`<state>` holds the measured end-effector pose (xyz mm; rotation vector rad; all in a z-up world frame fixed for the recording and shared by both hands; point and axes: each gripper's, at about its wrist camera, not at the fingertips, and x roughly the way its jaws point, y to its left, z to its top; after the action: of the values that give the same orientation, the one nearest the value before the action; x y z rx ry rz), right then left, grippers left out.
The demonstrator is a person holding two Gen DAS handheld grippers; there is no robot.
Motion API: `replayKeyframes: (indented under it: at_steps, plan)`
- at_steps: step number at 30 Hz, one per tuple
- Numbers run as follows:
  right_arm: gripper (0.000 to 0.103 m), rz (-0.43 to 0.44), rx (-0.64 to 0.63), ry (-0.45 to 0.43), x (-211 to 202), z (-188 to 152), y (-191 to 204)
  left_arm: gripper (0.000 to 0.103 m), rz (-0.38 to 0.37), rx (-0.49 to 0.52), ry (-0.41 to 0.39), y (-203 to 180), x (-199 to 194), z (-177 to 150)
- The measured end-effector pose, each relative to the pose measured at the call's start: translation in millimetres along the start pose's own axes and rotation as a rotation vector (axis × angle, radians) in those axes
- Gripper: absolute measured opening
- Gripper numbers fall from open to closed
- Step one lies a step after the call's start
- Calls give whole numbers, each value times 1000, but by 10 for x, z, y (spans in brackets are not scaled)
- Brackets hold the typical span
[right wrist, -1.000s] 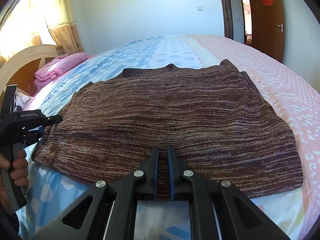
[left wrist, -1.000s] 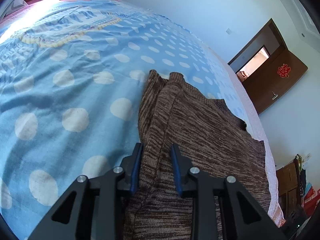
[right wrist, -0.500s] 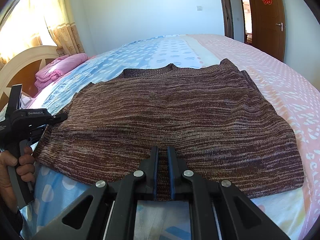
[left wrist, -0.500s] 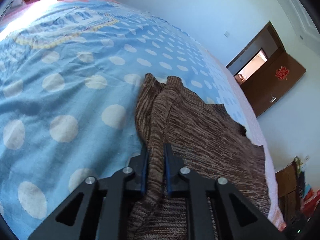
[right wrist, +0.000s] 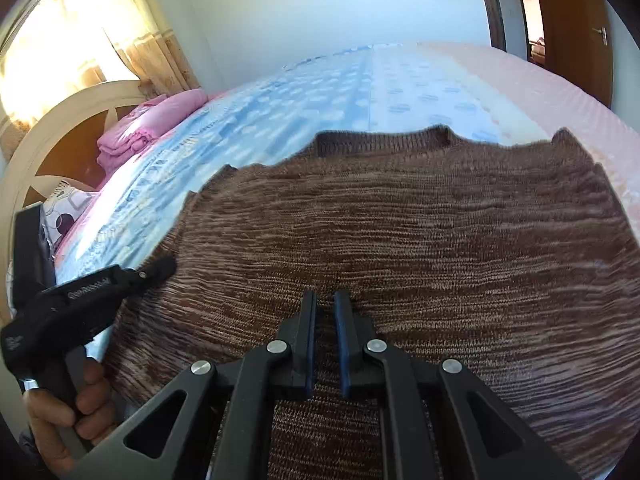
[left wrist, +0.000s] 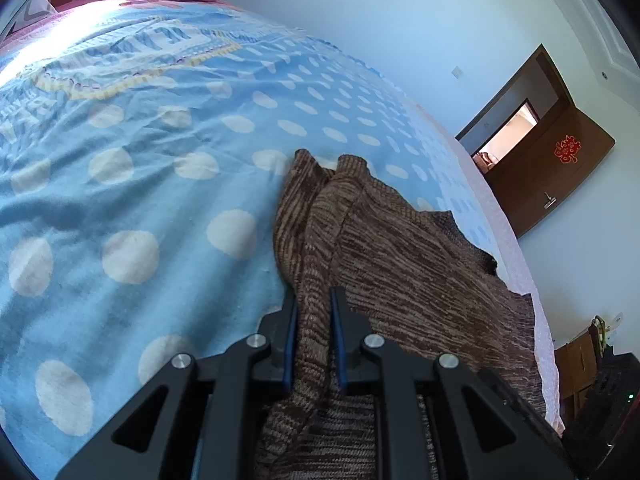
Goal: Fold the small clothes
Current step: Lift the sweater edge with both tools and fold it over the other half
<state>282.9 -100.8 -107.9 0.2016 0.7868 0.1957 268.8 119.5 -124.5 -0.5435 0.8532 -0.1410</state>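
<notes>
Left gripper and right gripper both pinch the brown sweater hem (lower frame); jaws of the left just eased slightly; fold-over starting, next lift together.

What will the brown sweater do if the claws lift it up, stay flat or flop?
Probably flop: the brown knitted sweater already bunches into soft folds where the left claw pinches its edge. It likely hangs and sags between the left and right claw. The fuzzy knit looks grippy, so it probably won't slip out.
</notes>
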Motion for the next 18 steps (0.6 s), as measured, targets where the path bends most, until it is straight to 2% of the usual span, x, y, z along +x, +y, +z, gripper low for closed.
replayKeyframes:
  at_steps: [4, 8, 12, 14, 18]
  plan:
    - [7, 28, 36, -2, -7, -5, -51, 12, 13, 23, -22, -64, -25, 3]
    - [7, 39, 44, -3, 12, -12, -62, 11, 15, 122, -90, -325, -150, 3]
    - [7, 88, 89, -17, -12, -31, -147, 10, -50, 245, -129, -711, -268, -25]
    - [8, 126, 122, -22, -34, -43, -223, 10, -82, 310, -117, -904, -249, -104]
    - [9, 183, 169, -24, -101, -45, -323, 10, -85, 395, -54, -1110, -13, -322]
